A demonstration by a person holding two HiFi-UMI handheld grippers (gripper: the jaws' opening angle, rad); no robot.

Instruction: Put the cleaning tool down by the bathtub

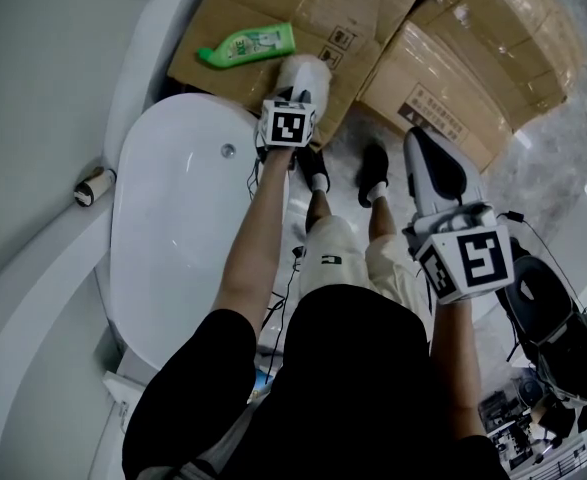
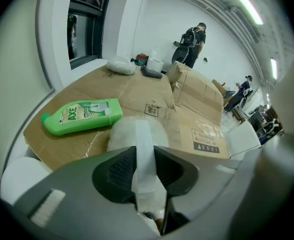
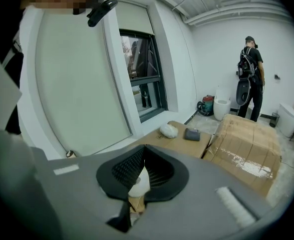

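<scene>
The cleaning tool is a white brush with a fluffy head [image 1: 308, 72] and a flat white handle [image 2: 142, 164]. My left gripper [image 1: 295, 98] is shut on that handle. It holds the fluffy head [image 2: 131, 130] low over flattened cardboard [image 2: 136, 94], just beyond the far right rim of the white bathtub [image 1: 173, 238]. In the left gripper view the jaws press on the handle from both sides, at the left gripper [image 2: 145, 151]. My right gripper [image 1: 419, 140] hangs to the right over the floor, its jaws closed together and nothing held in the right gripper [image 3: 143, 149].
A green AXE bottle [image 1: 249, 44] lies on the cardboard [image 1: 373, 28] past the tub. Taped boxes [image 1: 493, 58] sit to the right. A small roll [image 1: 94, 185] rests on the tub's left ledge. Black equipment [image 1: 555, 320] is at the lower right. People stand [image 3: 250, 79] far off.
</scene>
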